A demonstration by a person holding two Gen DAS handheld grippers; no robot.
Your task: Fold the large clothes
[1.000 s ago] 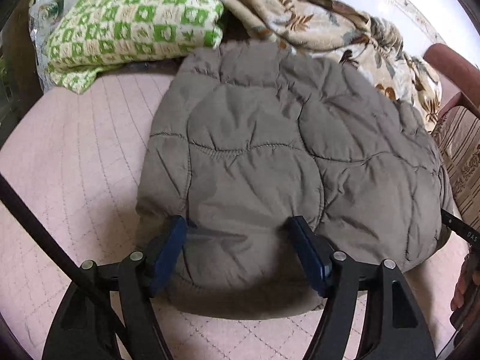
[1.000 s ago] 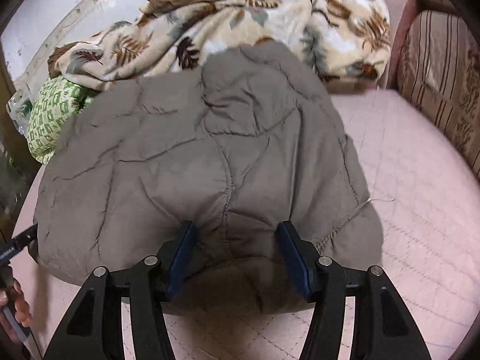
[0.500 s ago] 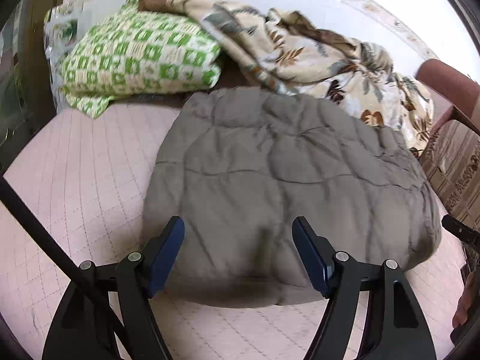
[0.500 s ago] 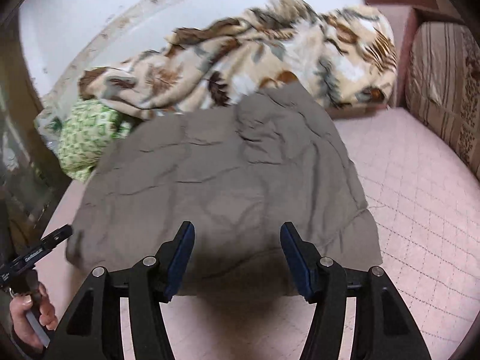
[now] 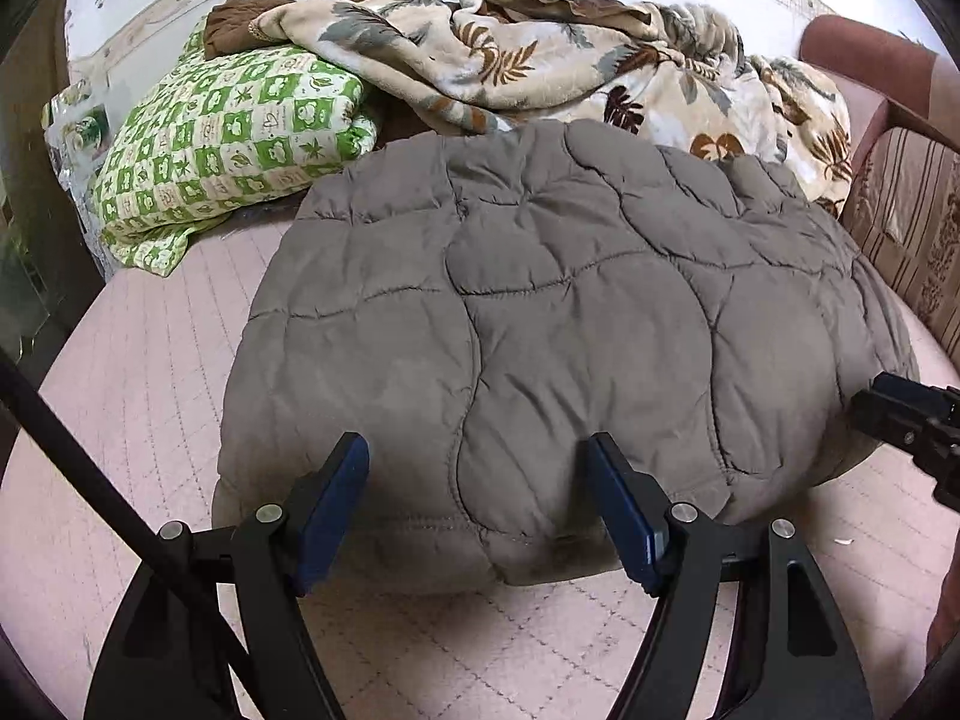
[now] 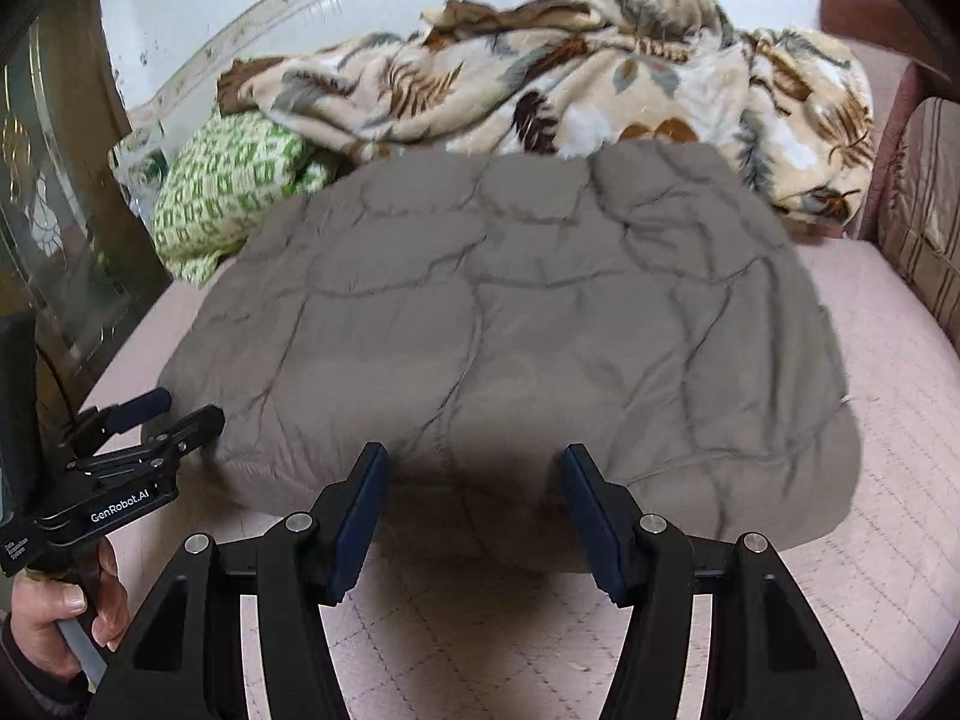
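A grey quilted jacket [image 5: 570, 330] lies folded into a broad pad on the pink quilted mattress [image 5: 138, 396]. My left gripper [image 5: 480, 480] hovers open over the jacket's near hem, and its blue pads [image 5: 333, 498] press on nothing. From the other side, my right gripper [image 6: 477, 480] stands open over the same near edge of the jacket [image 6: 510, 330], also free of the cloth. The right gripper's tip [image 5: 906, 414] shows at the jacket's right corner. The left gripper [image 6: 150, 426], open, sits by the left corner, held by a hand [image 6: 60, 618].
A crumpled floral blanket [image 5: 570, 60] lies behind the jacket against the wall. A green checked folded quilt [image 5: 228, 138] sits at the back left. A striped cushion [image 5: 912, 228] and sofa arm bound the right side. A glass-fronted cabinet [image 6: 42, 228] stands at the left.
Both grippers have drawn back and risen a little from the jacket's near edge, staying open. The jacket has settled flat, and more of the blanket and wall shows.
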